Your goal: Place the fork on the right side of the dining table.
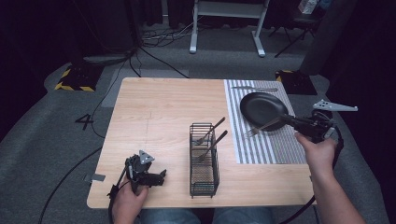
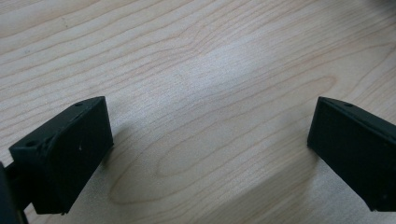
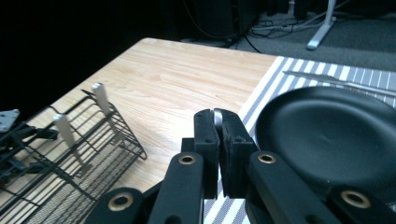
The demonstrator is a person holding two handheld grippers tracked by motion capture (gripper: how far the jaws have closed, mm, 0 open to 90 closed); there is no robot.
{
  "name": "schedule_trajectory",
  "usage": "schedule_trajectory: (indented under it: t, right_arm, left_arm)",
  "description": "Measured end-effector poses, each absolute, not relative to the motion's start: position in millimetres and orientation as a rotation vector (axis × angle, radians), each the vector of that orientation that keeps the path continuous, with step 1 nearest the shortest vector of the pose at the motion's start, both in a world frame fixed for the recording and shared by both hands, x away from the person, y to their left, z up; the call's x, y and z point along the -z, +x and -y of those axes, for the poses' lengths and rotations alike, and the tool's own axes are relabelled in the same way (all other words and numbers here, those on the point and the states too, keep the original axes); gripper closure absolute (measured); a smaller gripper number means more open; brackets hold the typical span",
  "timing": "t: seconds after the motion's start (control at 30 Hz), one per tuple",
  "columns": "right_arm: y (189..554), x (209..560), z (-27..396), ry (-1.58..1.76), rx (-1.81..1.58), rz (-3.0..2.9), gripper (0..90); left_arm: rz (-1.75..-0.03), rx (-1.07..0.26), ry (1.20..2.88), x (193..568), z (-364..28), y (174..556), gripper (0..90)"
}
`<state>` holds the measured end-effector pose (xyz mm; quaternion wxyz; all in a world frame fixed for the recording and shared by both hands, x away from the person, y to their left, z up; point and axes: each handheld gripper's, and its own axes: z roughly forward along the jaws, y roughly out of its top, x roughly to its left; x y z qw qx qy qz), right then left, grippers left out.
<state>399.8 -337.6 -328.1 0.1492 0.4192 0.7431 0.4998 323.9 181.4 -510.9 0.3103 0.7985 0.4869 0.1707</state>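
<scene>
forks: 3 [image 1: 259,129] | knives: 1, faint [image 1: 254,88] | plates: 1 [image 1: 263,110] | wire racks: 1 [image 1: 204,161] | striped mats: 1 [image 1: 268,144]

Right gripper view: fork [image 3: 218,116] almost wholly hidden between the closed jaws; only a sliver of its metal handle end shows above the pads. Black plate [image 3: 327,135] cut off by the right edge, its near rim covered by the gripper's linkage. Wire rack [image 3: 70,154] cut off at left and bottom. High view: utensil [image 1: 254,88] on the striped mat's far edge too small to identify.
</scene>
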Motion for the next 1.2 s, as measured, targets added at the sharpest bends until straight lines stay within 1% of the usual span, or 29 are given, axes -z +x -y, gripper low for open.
schedule_trajectory:
  t: [0.37, 0.57, 1.2]
  right_arm:
    - [419.6, 354.9, 342.7, 1.318, -1.369, -2.126, 86.8]
    - [424.0, 364.6, 347.6, 1.361, -1.352, -2.116, 86.8]
    - [425.9, 372.3, 347.0, 1.392, -1.346, -2.12, 86.7]
  left_arm:
    - [-1.286, -0.45, 2.108, 510.9, -181.3, 323.9, 0.2]
    - [-1.286, -0.451, 2.109, 510.9, -181.3, 323.9, 0.1]
    - [-1.286, -0.451, 2.109, 510.9, -181.3, 323.9, 0.2]
